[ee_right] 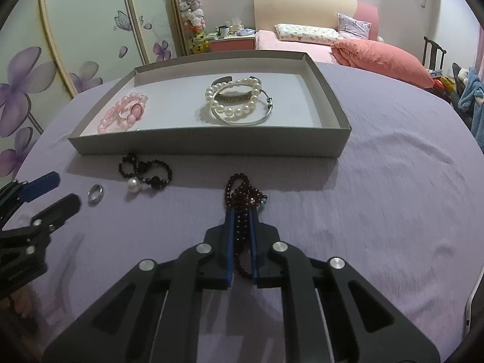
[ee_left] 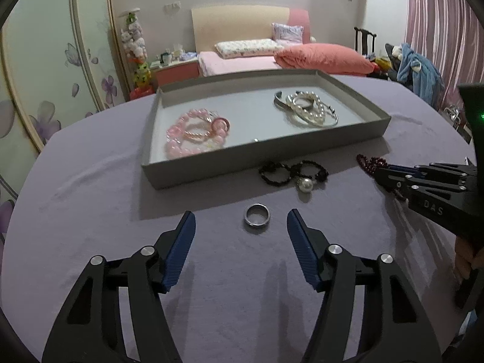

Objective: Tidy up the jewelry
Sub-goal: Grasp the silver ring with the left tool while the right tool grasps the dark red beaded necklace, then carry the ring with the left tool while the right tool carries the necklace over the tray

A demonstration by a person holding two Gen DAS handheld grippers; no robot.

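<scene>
The left tongs [ee_left: 241, 222] stand part open over the desk [ee_left: 90, 199], nothing between the pads, and the silver ring [ee_left: 256, 215] lies flat just ahead of their tips, in line with the gap. It looks small, hard and slick, likely to skate on the purple cloth, so I would pinch it across the band from both sides. Beyond it, near the grey tray [ee_left: 299, 166], sits a black bead bracelet with a pearl [ee_left: 295, 173]. To the right, the right tongs [ee_right: 242, 211] are clamped on the dark red bead strand [ee_right: 243, 193]; its free loops spill past the tips. That strand seems limp and light, and will probably sag and swing when lifted.
</scene>
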